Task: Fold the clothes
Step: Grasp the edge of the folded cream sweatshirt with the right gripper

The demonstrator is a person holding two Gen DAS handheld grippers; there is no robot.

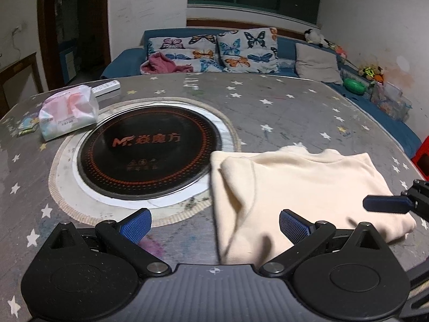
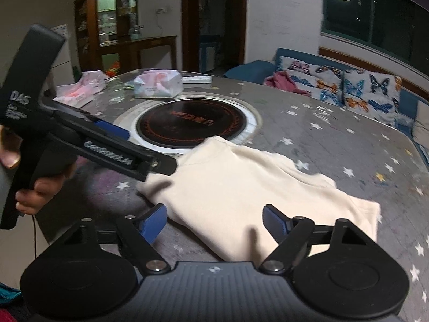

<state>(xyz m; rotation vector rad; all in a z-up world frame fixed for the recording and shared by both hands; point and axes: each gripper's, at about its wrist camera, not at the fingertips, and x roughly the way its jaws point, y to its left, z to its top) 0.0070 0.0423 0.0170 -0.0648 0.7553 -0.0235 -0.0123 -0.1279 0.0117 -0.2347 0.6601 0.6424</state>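
A cream garment [image 1: 300, 187] lies folded flat on the grey star-print table [image 1: 295, 112], with a sleeve laid over its left part. My left gripper [image 1: 214, 226] is open and hovers over the garment's near left edge, holding nothing. From the right, a blue fingertip [image 1: 386, 204] of the other gripper reaches over the cloth's right side. In the right wrist view the cream garment [image 2: 254, 193] spreads ahead of my right gripper [image 2: 214, 222], which is open and holds nothing. A hand [image 2: 34, 190] holds the left tool's handle at the left.
A round black cooktop [image 1: 150, 155] is set into the table left of the garment. A tissue pack [image 1: 68, 111] and a white remote [image 1: 106, 87] lie at the far left. Behind the table stands a blue sofa with butterfly cushions [image 1: 214, 51] and a pink cloth [image 1: 163, 64].
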